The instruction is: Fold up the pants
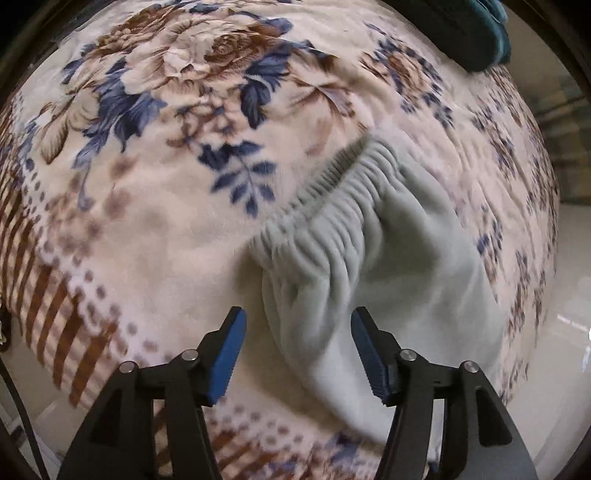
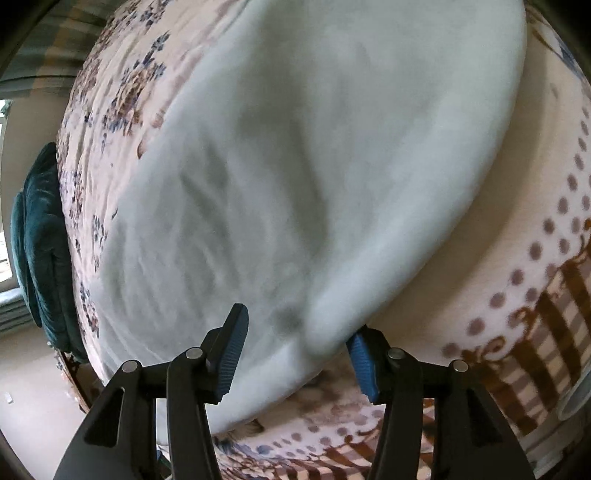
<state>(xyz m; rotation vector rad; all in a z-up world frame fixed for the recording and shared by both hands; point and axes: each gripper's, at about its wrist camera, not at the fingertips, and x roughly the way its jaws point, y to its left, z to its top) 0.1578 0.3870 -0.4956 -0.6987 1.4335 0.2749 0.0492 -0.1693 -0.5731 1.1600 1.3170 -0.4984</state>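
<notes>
Pale grey-green fleece pants lie on a floral blanket. Their gathered elastic waistband runs diagonally across the left wrist view. My left gripper is open, its blue pads either side of the fabric just below the waistband corner, not closed on it. In the right wrist view the pants fill most of the frame, smooth and wide. My right gripper is open over a raised fold at the pants' near edge; the fold partly hides the right pad.
The blanket has blue and brown flowers, dots and brown stripes near its edge. A dark teal cushion sits at the far right corner of the bed, also showing in the right wrist view. Pale floor lies beyond the bed edge.
</notes>
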